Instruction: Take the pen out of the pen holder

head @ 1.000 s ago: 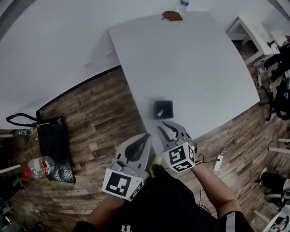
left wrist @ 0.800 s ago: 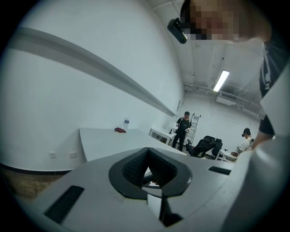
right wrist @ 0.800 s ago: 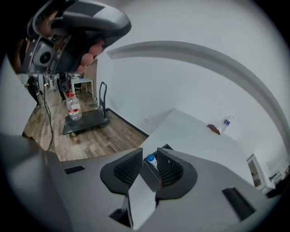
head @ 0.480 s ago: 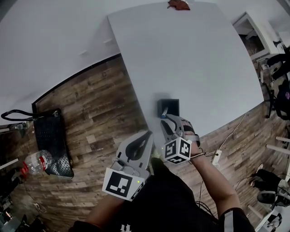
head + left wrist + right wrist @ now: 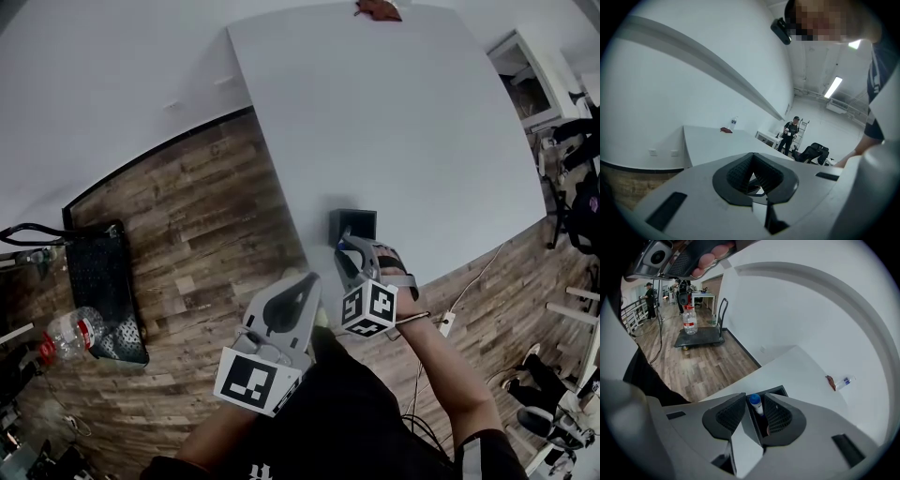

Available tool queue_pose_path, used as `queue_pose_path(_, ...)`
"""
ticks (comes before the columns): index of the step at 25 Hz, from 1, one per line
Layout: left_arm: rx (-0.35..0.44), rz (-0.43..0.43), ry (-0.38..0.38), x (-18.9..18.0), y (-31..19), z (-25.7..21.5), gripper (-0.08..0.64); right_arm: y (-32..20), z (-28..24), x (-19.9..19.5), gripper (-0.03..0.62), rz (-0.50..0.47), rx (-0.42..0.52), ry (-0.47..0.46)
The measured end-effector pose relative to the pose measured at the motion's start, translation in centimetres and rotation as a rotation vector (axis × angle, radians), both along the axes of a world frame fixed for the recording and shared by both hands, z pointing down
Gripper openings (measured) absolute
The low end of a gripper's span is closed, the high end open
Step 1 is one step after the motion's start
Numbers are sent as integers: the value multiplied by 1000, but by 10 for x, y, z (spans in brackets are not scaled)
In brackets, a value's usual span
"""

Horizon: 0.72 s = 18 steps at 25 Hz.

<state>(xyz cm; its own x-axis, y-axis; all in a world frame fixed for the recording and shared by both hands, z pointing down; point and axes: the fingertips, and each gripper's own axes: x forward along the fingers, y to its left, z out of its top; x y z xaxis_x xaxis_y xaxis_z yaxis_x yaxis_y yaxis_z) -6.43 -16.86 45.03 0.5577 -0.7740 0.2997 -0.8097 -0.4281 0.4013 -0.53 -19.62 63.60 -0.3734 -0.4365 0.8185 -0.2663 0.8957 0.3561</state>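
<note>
Between the jaws of the right gripper (image 5: 345, 246) stands the blue-capped pen (image 5: 755, 402), upright in the black pen holder (image 5: 362, 221) just under the tips. The 2 jaws sit narrowly apart, 1 on each side of it. The left gripper (image 5: 307, 281), beside it, has its jaws together.

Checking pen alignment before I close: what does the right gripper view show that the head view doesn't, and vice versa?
Right gripper view only: the pen standing blue-capped between the parted jaws of the right claw. Head view only: the left claw, shut, beside the right one. Both: holder, table.
</note>
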Motion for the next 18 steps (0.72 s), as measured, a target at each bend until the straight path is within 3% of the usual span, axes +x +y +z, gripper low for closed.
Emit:
queue_pose_path(7,-1,0,6,0,-3,3,6,-6,-6,0,107,-20,-48,20)
queue_pose_path(15,-6,1,11,0,-8,4,6,-13,-2,2,106,-97,50,128)
queue_pose_path(18,-2,5,5,1,-7,4,6,-13,-1,2,74,-123,61,153)
